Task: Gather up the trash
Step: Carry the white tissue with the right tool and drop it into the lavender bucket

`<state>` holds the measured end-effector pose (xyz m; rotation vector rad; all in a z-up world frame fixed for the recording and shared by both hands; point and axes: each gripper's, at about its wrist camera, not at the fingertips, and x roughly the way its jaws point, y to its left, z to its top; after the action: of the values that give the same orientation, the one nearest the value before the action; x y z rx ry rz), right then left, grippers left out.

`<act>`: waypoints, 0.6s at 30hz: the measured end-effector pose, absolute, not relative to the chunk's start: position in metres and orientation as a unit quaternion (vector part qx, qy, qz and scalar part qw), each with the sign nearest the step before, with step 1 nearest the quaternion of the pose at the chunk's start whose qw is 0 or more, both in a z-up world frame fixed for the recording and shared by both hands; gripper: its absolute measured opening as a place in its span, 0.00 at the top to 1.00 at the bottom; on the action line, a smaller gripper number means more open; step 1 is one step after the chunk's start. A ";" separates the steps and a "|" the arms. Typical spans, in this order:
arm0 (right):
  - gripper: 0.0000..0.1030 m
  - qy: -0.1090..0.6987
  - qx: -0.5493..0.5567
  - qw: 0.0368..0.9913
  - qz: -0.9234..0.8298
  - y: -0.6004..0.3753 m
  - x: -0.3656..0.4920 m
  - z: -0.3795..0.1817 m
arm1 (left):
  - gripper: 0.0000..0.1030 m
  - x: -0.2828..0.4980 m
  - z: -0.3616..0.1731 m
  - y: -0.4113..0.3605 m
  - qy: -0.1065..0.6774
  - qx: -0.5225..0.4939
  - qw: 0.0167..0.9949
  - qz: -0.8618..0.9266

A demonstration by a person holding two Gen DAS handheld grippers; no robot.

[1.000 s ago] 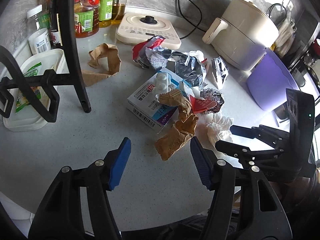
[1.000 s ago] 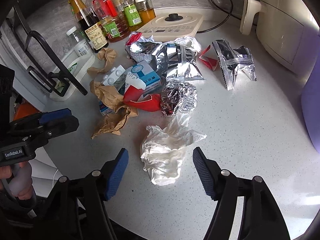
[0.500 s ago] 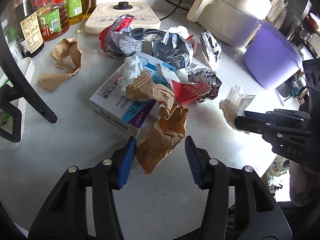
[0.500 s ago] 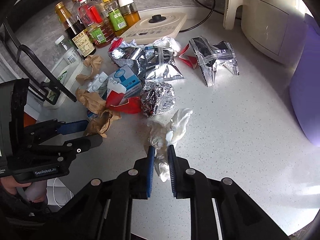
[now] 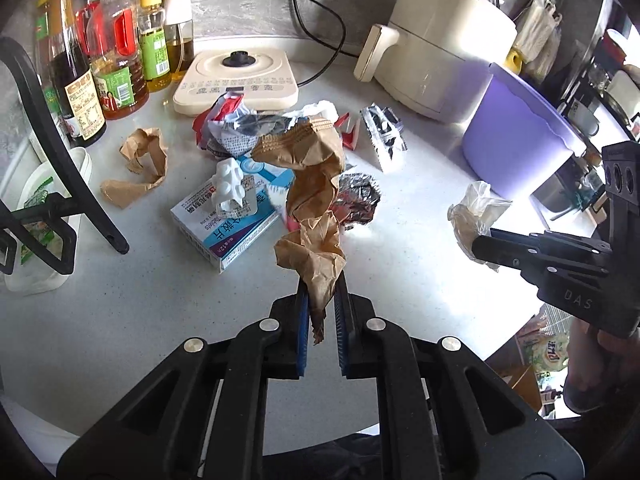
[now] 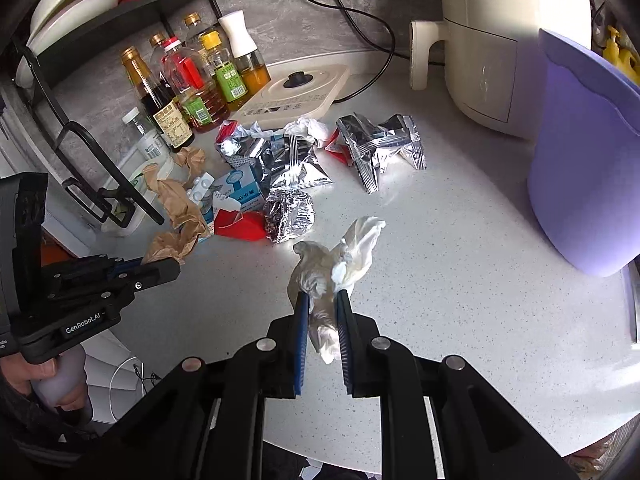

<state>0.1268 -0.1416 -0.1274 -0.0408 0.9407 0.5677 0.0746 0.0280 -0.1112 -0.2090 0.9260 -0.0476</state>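
My left gripper (image 5: 322, 284) is shut on a crumpled brown paper bag (image 5: 312, 196) and holds it above the white counter (image 5: 140, 320). My right gripper (image 6: 322, 300) is shut on a crumpled white tissue (image 6: 340, 260), lifted off the counter; it also shows in the left wrist view (image 5: 474, 208). Left on the counter are a medicine box (image 5: 224, 224), a foil ball (image 6: 289, 212), silver snack wrappers (image 6: 380, 148), red paper (image 6: 240, 226) and another brown paper scrap (image 5: 140, 164). A purple bin (image 6: 584, 160) stands at the right.
Sauce and oil bottles (image 5: 112, 60) line the back left beside a black rack (image 5: 60, 168). A cream induction cooker (image 5: 236, 80) and an air fryer (image 5: 448, 48) stand at the back. The counter edge curves close in front.
Both grippers closed, the left on the brown paper bag and the right on the white tissue, and both lifted their pieces off the counter.
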 end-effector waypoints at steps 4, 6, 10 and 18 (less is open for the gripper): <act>0.86 0.418 -0.013 0.867 0.270 -0.162 0.124 -0.110 | 0.89 0.070 -0.087 0.015 0.414 -0.101 0.904 -0.016; 0.86 0.402 -0.009 0.876 0.265 -0.174 0.125 -0.100 | 0.89 0.069 -0.075 0.007 0.401 -0.101 0.911 -0.016; 0.86 0.366 -0.002 0.895 0.253 -0.200 0.128 -0.073 | 0.89 0.072 -0.060 -0.007 0.383 -0.096 0.918 -0.022; 0.85 0.295 0.004 0.927 0.233 -0.249 0.140 -0.012 | 0.89 0.081 -0.036 -0.035 0.366 -0.081 0.926 -0.042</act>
<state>0.1397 -0.2495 -0.0122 0.0085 0.6057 0.4769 0.0814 -0.0354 -0.0362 -0.1658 0.7500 -0.0862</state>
